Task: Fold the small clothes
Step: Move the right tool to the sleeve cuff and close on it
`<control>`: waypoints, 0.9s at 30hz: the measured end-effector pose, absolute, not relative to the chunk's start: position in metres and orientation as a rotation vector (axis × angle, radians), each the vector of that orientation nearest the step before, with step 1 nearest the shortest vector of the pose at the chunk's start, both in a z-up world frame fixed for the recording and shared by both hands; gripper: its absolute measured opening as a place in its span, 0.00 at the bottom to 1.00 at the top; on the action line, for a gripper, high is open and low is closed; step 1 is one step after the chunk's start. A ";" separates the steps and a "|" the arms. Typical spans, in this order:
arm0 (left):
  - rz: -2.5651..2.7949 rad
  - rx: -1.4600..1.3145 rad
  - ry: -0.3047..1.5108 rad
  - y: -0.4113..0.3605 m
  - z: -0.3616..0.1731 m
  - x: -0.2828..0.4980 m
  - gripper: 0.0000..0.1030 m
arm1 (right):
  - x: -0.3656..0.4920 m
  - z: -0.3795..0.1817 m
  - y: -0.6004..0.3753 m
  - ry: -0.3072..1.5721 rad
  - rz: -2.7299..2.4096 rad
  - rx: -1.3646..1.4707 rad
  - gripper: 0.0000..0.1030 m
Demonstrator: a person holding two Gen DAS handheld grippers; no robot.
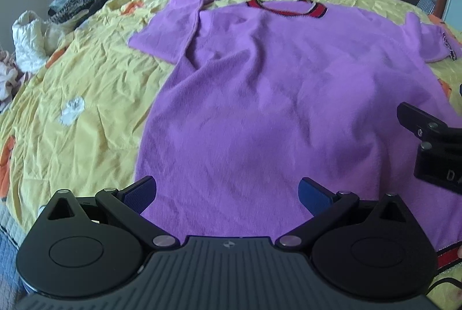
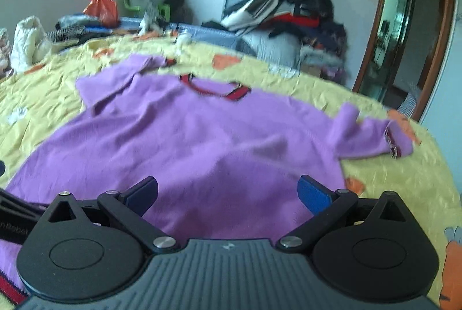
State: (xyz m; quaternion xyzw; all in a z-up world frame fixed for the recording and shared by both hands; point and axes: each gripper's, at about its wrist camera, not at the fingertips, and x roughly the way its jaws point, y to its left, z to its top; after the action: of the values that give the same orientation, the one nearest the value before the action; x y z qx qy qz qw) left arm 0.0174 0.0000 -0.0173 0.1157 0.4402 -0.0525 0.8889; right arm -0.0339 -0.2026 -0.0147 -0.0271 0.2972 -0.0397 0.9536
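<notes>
A purple short-sleeved knit top (image 1: 260, 96) with a red and black collar (image 1: 288, 8) lies flat on the yellow bedspread (image 1: 86, 84), hem toward me. Its left sleeve (image 1: 173, 24) is folded partly over itself. My left gripper (image 1: 228, 194) is open and empty, low over the hem. The right gripper's body (image 1: 433, 148) shows at the right edge of the left wrist view. In the right wrist view the top (image 2: 187, 136) fills the middle, its right sleeve (image 2: 372, 136) spread out. My right gripper (image 2: 228, 194) is open and empty over the hem's right part.
A pile of clothes (image 2: 288, 12) stands on a folded blanket at the far side of the bed. An orange bag (image 2: 102, 8), a white padded item (image 2: 27, 41) and dark clothes lie at the far left. A wooden door frame (image 2: 433, 50) is at the right.
</notes>
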 end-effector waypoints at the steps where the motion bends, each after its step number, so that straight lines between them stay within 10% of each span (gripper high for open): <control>1: -0.110 0.248 0.905 0.000 -0.017 0.017 1.00 | -0.031 -0.015 -0.203 0.627 -0.071 -0.061 1.00; 21: -0.171 0.194 0.985 -0.019 -0.014 0.085 1.00 | 0.023 -0.022 -0.341 0.488 -0.187 0.053 1.00; 27: -0.077 0.295 0.698 -0.054 0.011 0.089 1.00 | 0.062 -0.045 -0.410 0.533 -0.362 -0.173 1.00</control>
State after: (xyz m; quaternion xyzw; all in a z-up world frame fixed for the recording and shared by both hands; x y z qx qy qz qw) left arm 0.0892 -0.0540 0.0113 0.1438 0.3408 -0.0376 0.9283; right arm 0.0619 -0.4097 -0.0450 -0.0847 0.2615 -0.1776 0.9449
